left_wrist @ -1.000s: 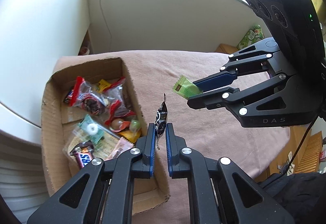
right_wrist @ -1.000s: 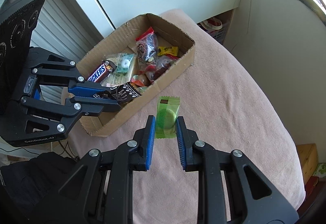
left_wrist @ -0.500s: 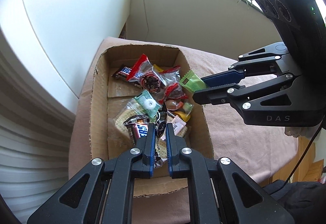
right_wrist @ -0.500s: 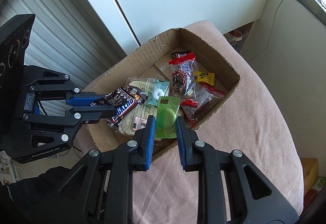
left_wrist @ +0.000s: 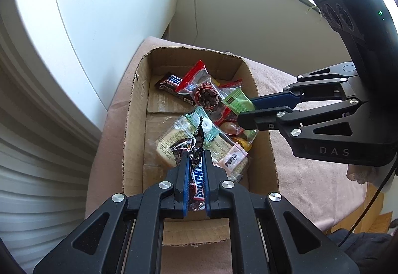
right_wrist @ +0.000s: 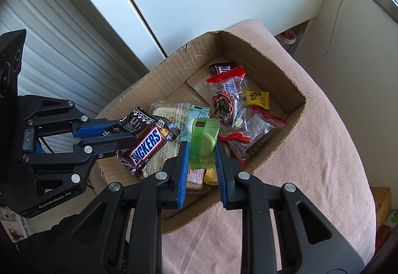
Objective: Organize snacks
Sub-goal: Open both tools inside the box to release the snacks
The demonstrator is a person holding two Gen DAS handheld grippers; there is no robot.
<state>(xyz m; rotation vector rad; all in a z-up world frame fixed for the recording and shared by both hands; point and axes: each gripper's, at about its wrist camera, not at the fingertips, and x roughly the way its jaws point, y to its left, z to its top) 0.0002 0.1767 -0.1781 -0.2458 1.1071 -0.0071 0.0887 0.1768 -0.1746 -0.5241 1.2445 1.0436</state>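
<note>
Hovering over open brown cardboard box (right_wrist: 281,80) on pink-cloth tabletop (right_wrist: 323,149): left gripper (left_wrist: 195,162), fingers clamped on brown Snickers bar (right_wrist: 146,143); right gripper (right_wrist: 202,159), fingers clamped on green wrapped round biscuit (right_wrist: 204,142). Both snacks held above box interior, just beside each other. Inside box: second Snickers bar (left_wrist: 170,83) at far end, clear red-edged packets of dark sweets (right_wrist: 227,97), yellow wrapped candy (right_wrist: 256,98), pale cracker pack (left_wrist: 171,142), small pink sachet (left_wrist: 232,159), teal-wrapped mint (left_wrist: 205,126). Near-left floor of box bare.
</note>
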